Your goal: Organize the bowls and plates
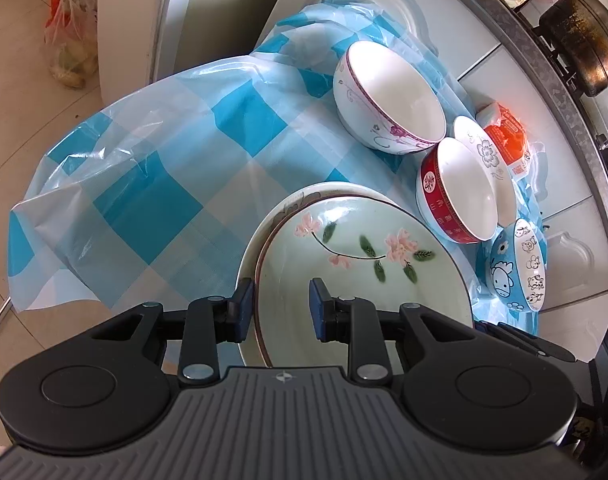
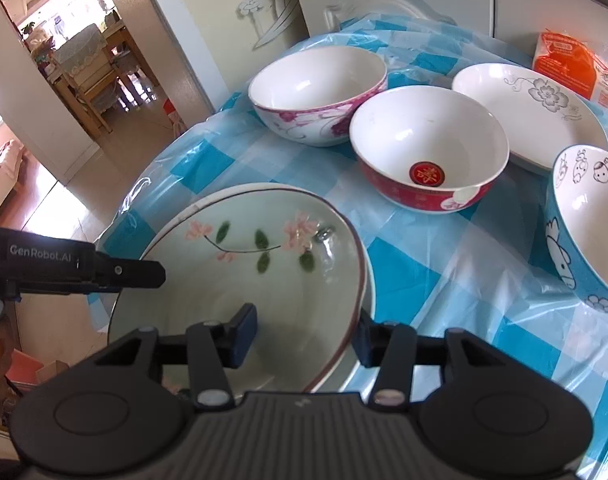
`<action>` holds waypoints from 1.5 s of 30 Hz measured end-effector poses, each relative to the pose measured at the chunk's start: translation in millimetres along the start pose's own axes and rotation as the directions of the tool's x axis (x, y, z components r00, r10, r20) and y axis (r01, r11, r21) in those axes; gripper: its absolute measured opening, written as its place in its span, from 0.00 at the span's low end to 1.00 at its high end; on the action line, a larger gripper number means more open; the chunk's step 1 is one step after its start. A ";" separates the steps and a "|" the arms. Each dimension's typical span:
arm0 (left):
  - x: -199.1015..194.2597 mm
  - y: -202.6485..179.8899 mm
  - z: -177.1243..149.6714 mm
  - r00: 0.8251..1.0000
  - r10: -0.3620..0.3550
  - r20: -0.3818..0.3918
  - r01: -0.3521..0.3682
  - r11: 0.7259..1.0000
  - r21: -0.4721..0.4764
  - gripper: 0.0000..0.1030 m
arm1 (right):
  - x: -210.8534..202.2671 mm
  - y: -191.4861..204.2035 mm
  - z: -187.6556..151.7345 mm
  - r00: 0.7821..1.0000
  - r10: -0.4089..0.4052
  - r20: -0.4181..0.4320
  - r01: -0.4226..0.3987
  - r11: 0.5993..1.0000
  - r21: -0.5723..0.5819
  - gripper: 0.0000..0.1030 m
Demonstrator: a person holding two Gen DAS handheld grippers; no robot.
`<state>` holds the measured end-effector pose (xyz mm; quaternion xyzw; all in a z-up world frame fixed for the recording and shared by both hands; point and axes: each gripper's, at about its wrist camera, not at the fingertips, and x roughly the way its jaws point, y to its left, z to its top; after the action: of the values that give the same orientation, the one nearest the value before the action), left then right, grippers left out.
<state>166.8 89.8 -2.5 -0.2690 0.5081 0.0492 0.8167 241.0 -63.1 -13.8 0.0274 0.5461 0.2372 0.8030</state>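
A pale green flowered plate (image 1: pixel 356 264) (image 2: pixel 243 272) lies on a white plate (image 1: pixel 251 248) (image 2: pixel 207 204) on the blue checked cloth. My left gripper (image 1: pixel 279 308) is open, its fingers straddling the green plate's near left rim. My right gripper (image 2: pixel 304 332) is open, straddling the same plate's right rim. Behind stand a white bowl with purple flowers (image 1: pixel 388 96) (image 2: pixel 316 92), a red bowl (image 1: pixel 456 192) (image 2: pixel 428 148), a white grey-flowered plate (image 1: pixel 484 160) (image 2: pixel 536 108) and a blue cartoon bowl (image 1: pixel 516 268) (image 2: pixel 584 224).
An orange packet (image 1: pixel 508 136) (image 2: pixel 568 64) lies at the back of the table. A dark pot (image 1: pixel 584 48) sits on a stove to the right. White cabinets (image 2: pixel 384 4) stand behind. The cloth (image 1: pixel 143 184) hangs over the table's edge above the tiled floor. A doorway (image 2: pixel 83 60) opens left.
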 end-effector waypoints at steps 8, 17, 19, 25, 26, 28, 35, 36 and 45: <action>-3.6 -1.1 -1.0 1.000 0.001 -0.018 -0.001 1.000 0.002 0.36 | -4.7 8.8 4.7 0.999 -0.027 -0.026 0.026 0.999 -0.039 0.58; -26.1 -6.0 8.7 0.998 0.034 0.061 -0.038 0.997 0.065 0.53 | -24.3 9.3 15.8 0.993 -0.098 0.069 0.104 0.990 -0.099 0.79; -31.2 -7.8 10.6 0.996 0.055 0.077 -0.062 0.994 0.091 0.58 | -30.6 4.6 15.9 0.992 -0.106 0.073 0.112 0.991 -0.080 0.80; -36.4 -17.6 12.6 0.993 0.067 0.093 -0.079 0.987 0.139 0.71 | -49.9 -12.2 12.8 0.987 -0.134 0.089 0.135 0.991 -0.013 0.88; -36.7 -20.3 13.0 0.993 0.067 0.095 -0.080 0.986 0.149 0.73 | -53.2 -15.1 12.6 0.986 -0.136 0.094 0.137 0.991 -0.002 0.88; -37.0 -25.3 14.7 0.993 0.068 0.100 -0.084 0.982 0.169 0.78 | -59.6 -19.4 11.4 0.983 -0.147 0.108 0.146 0.989 0.011 0.89; -36.0 -48.7 18.2 0.992 0.070 0.110 -0.091 0.975 0.205 0.93 | -76.4 -33.0 3.2 0.973 -0.179 0.142 0.174 0.984 0.046 0.92; -36.1 -52.8 18.1 0.991 0.066 0.113 -0.089 0.973 0.215 0.95 | -79.0 -36.0 1.5 0.972 -0.185 0.146 0.179 0.982 0.056 0.93; -29.6 -90.6 9.9 0.993 0.079 0.089 -0.100 0.958 0.269 0.99 | -99.5 -61.3 -13.0 0.950 -0.277 0.145 0.262 0.958 0.118 0.99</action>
<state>192.6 23.3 61.5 -0.1286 0.4897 0.0260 0.8620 222.1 -161.2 48.4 0.0105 0.4894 0.0955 0.8668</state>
